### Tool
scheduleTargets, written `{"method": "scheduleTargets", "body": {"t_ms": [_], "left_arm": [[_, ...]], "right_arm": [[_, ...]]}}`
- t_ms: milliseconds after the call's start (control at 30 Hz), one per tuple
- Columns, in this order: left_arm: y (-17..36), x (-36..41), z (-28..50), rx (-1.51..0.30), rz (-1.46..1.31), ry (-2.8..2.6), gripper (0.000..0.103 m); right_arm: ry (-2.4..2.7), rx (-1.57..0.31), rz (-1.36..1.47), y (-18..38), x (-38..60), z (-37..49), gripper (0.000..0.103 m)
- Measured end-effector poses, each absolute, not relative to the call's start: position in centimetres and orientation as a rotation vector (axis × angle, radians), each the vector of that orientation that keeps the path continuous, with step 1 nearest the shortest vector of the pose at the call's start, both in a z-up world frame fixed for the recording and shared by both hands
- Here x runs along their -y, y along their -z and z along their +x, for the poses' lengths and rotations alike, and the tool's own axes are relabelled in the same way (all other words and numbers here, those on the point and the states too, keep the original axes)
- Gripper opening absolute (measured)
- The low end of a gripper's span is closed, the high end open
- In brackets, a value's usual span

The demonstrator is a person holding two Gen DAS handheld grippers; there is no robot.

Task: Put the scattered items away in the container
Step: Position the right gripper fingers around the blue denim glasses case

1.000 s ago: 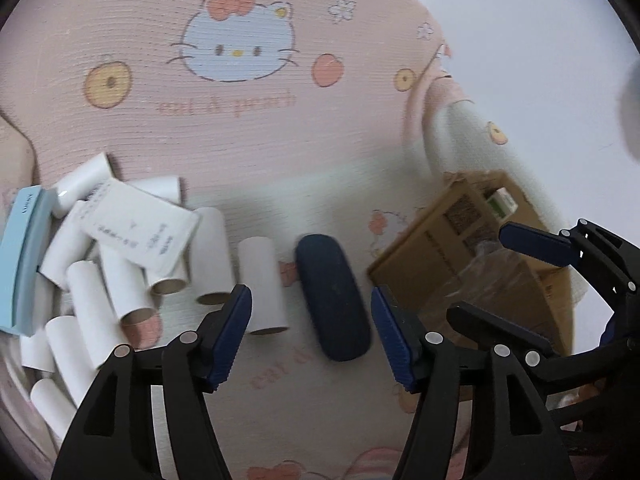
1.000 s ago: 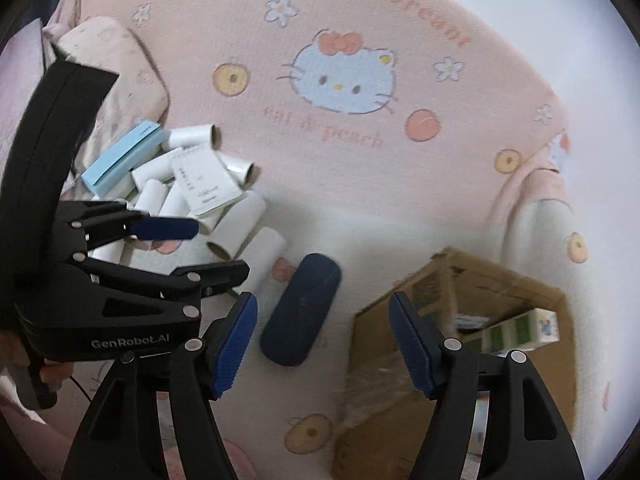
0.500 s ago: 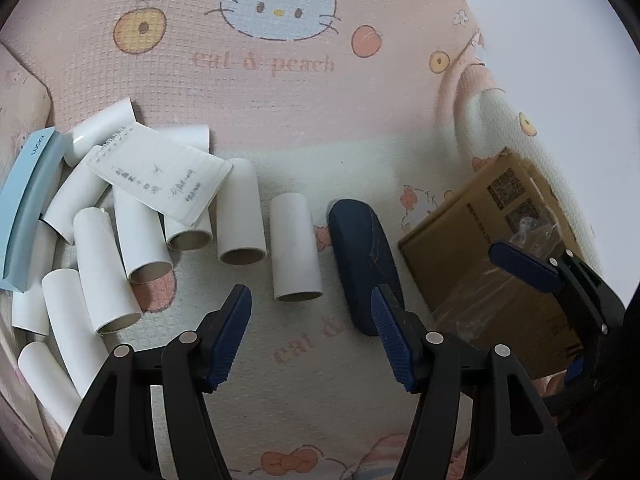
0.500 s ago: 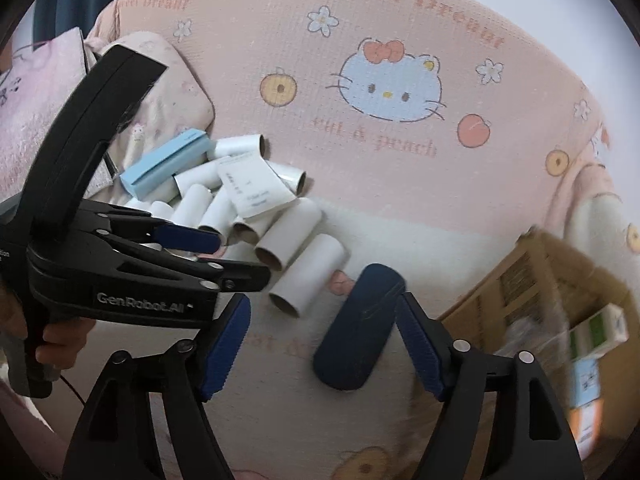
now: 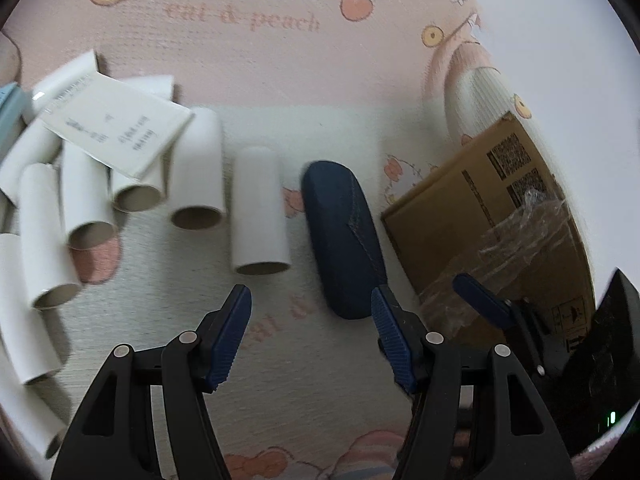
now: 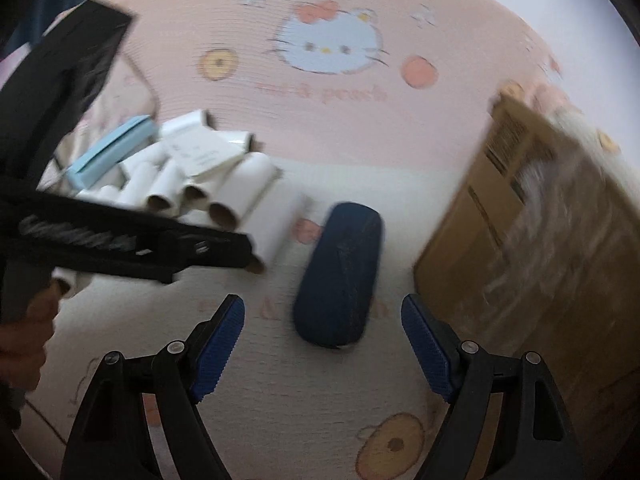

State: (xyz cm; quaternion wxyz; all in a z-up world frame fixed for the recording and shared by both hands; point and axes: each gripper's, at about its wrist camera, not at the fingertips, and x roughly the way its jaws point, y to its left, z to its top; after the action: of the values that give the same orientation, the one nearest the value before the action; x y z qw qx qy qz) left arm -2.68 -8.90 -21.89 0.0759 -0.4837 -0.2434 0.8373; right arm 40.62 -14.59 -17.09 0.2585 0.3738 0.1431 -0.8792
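A dark blue glasses case (image 5: 342, 236) (image 6: 340, 272) lies on the pink blanket between a pile of white cardboard tubes (image 5: 260, 212) (image 6: 244, 196) and a brown cardboard box (image 5: 500, 208) (image 6: 532, 240). A white paper note (image 5: 120, 124) rests on the tubes. My left gripper (image 5: 310, 332) hovers open just short of the nearest tube and the case. My right gripper (image 6: 322, 344) has its jaws opening wide, the case's near end lying just ahead of them, untouched. In the left wrist view one blue pad of the right gripper shows at the right.
A light blue flat box (image 6: 112, 152) lies at the far side of the tube pile. The cardboard box carries crumpled clear tape (image 5: 520, 220). The left gripper's black body (image 6: 120, 240) and the hand holding it (image 6: 24, 332) cross the left of the right wrist view.
Both grippers have come down closer to the blanket, so the tubes, case and box look larger. The right gripper's jaws have spread wider.
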Motion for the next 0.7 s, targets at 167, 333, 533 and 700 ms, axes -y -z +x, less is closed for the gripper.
{"method": "scheduleTargets", "body": {"t_ms": [167, 333, 533, 700], "left_arm": [[23.2, 8.2, -3.4, 0.838, -1.434, -2.409, 0.067], [24.7, 7.8, -4.7, 0.949, -1.431, -2.336, 0.067], [25.7, 6.8, -6.1, 0.927, -1.444, -2.302, 0.067], [26.9, 6.6, -7.5, 0.974, -1.486, -2.244, 0.066]], "right_arm": [[2.401, -0.302, 1.028, 18.7, 13.1, 39.5, 0.081], [2.347, -0.305, 0.971, 19.9, 13.8, 39.9, 0.083], [2.310, -0.358, 0.946, 21.4, 14.8, 39.6, 0.083], [2.250, -0.304, 1.016, 22.6, 14.7, 38.3, 0.083]]}}
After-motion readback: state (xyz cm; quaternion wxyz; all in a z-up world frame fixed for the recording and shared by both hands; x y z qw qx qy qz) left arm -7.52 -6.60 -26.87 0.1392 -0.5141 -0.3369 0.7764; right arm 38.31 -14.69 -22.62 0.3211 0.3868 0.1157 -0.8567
